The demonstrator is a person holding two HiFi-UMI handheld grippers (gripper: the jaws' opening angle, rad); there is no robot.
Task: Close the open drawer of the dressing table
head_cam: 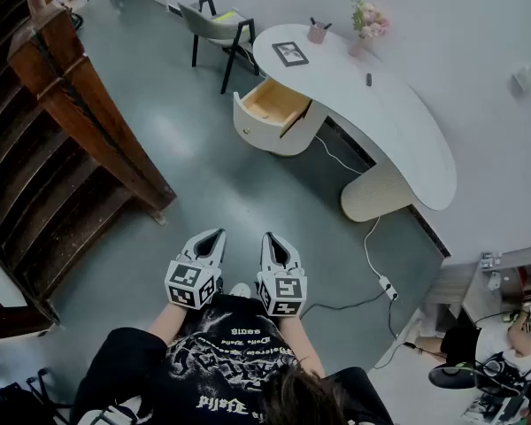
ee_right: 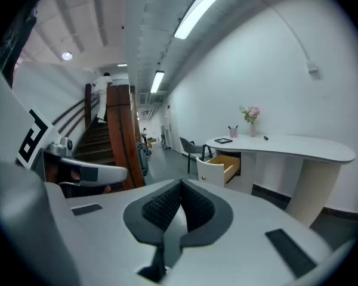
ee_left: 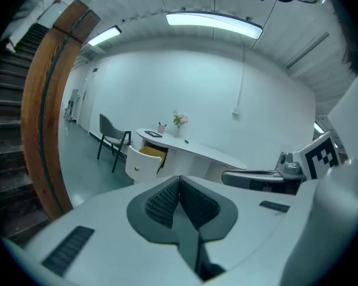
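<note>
The white curved dressing table [head_cam: 398,122] stands across the room by the far wall. Its drawer [head_cam: 267,112] is pulled out, showing a wooden inside and a white front with a small knob. The same drawer [ee_left: 145,159] shows far off in the left gripper view, and the drawer [ee_right: 222,168] in the right gripper view. My left gripper [head_cam: 214,240] and right gripper [head_cam: 274,241] are held side by side close to the person's body, well short of the table. Both are shut with nothing between the pads.
A grey chair [head_cam: 214,27] stands left of the table. A wooden staircase [head_cam: 62,140] with a thick handrail fills the left side. A white cable and power strip [head_cam: 385,283] lie on the floor at the right. A picture frame [head_cam: 289,53], pen cup and flowers [head_cam: 368,20] sit on the tabletop.
</note>
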